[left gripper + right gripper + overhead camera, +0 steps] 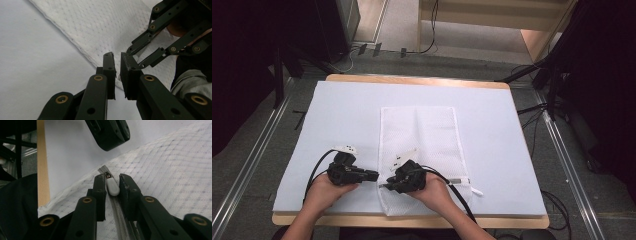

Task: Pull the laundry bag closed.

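A: A white mesh bag [419, 150] is laid flat on the pale mat [337, 120], its near end toward the person. Both grippers are brought in at its near left corner.

B: And the zip?

A: The zip [119, 217] is seen running along the bag's near edge, with the white pull tab [112, 186] close to its end. The right gripper [112, 185] is set astride that tab, a jaw on either side; they are drawn in close, but whether the tab is actually pinched cannot be told.

B: The left gripper [117, 65]?

A: It is held just beside the bag's edge, over the mat, jaws nearly together with a thin gap between, and nothing is held in them.

B: So which step is judged to be in hand?

A: Taking hold of the tab, most likely, ahead of running the zip. A firm pinch on the tab is called for next, and the fabric by the corner probably has to be held down by the left gripper, so that the bag is not dragged along.
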{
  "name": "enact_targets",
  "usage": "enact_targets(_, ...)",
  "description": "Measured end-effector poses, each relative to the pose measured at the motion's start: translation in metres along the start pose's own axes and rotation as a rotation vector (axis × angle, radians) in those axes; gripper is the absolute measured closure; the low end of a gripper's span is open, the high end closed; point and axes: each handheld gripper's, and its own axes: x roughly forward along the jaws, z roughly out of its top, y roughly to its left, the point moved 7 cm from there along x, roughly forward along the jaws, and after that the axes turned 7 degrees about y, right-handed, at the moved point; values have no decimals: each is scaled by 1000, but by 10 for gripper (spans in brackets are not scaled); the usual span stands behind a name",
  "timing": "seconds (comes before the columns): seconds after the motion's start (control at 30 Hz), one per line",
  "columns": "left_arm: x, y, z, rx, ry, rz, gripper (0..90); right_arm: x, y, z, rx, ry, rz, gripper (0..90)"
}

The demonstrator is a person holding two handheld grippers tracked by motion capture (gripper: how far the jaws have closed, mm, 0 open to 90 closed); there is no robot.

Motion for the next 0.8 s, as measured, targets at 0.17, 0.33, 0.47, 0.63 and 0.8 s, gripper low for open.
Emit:
enact_targets(0.17,-1,-1,-2,-1,-2,-1,844,-12,1,0,32,-31,26,746)
enact_targets(0.33,3,-9,-3,7,20,-27,896,-23,-2,0,150,-27,52,867)
enact_targets(0.47,11,-12,-6,18,58,-23,900,-19,-2,-3,191,-18,50,842)
enact_targets(0.63,21,-12,-8,15,90,-23,900,-19,-6,-3,239,-25,62,786)
enact_targets(0.8,22,-11,-9,29,86,-22,900,-14,-5,-5,245,9,72,774)
